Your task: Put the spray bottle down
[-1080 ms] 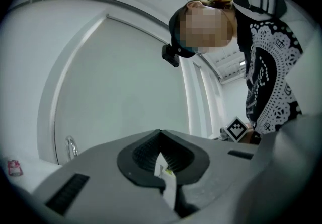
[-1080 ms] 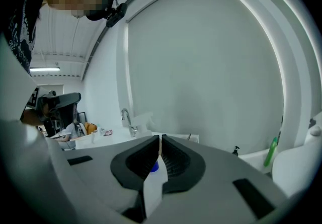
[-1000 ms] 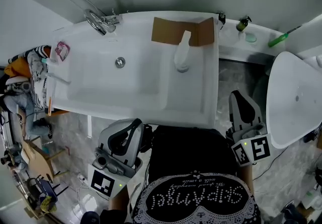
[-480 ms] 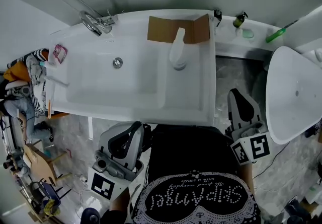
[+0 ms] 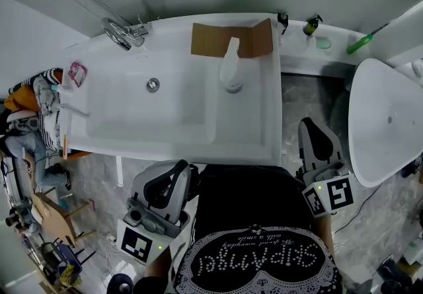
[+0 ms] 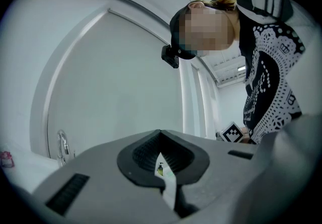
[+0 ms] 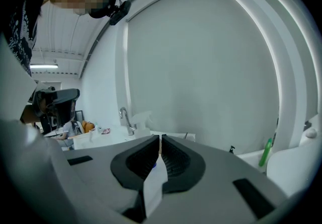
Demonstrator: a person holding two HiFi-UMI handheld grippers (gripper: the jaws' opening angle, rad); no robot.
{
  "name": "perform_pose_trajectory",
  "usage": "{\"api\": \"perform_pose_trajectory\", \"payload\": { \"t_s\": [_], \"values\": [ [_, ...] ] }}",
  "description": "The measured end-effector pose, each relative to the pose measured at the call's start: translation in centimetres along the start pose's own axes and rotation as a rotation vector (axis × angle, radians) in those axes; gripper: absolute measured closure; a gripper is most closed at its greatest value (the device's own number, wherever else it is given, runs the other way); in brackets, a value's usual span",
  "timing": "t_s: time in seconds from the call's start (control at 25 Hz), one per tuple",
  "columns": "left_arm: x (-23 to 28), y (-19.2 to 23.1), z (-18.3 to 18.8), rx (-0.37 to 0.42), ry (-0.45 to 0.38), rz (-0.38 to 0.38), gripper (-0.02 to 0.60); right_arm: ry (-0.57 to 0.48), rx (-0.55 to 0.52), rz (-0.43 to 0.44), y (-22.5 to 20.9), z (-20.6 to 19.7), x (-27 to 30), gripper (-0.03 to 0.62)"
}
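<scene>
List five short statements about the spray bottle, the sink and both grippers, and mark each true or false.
1. The spray bottle stands upright on the flat part of the sink, right of the basin in the head view. True.
2. The left gripper is shut on the spray bottle. False: it is shut on nothing, held near the person's body, clear of the bottle.
3. The right gripper has its jaws wide apart. False: they are together, with nothing between them.
4. Brown cardboard lies just behind the bottle. True.
5. The faucet is at the sink's right end in the head view. False: it is at the left end.
</scene>
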State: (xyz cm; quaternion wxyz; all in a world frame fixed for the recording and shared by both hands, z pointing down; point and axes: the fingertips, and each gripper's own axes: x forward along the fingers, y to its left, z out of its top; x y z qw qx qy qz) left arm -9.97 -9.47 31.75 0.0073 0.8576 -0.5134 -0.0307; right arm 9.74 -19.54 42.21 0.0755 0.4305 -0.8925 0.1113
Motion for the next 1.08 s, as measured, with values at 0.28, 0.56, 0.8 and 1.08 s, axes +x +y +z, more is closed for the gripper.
{"api": "perform_pose_trajectory", "payload": {
  "t_s": [0.28, 0.56, 0.8, 1.08],
  "values": [
    [0.10, 0.22, 0.05, -0.005, -0.002, 0.009, 0.578, 0.016, -0.046, 0.021, 0.44, 0.05, 0.33, 0.568],
    [0.24, 0.45, 0.05, -0.008, 0.003, 0.007, 0.578, 0.020, -0.059, 0.030, 0.71, 0.20, 0.55, 0.568],
    [0.31, 0.52, -0.03, -0.009, 0.005, 0.005, 0.578, 0.025, -0.062, 0.033, 0.74, 0.09, 0.54, 0.568],
    [0.34, 0.48, 0.09, -0.007, 0.006, 0.001, 0.578, 0.028, -0.063, 0.036, 0.91, 0.14, 0.59, 0.568]
  ]
}}
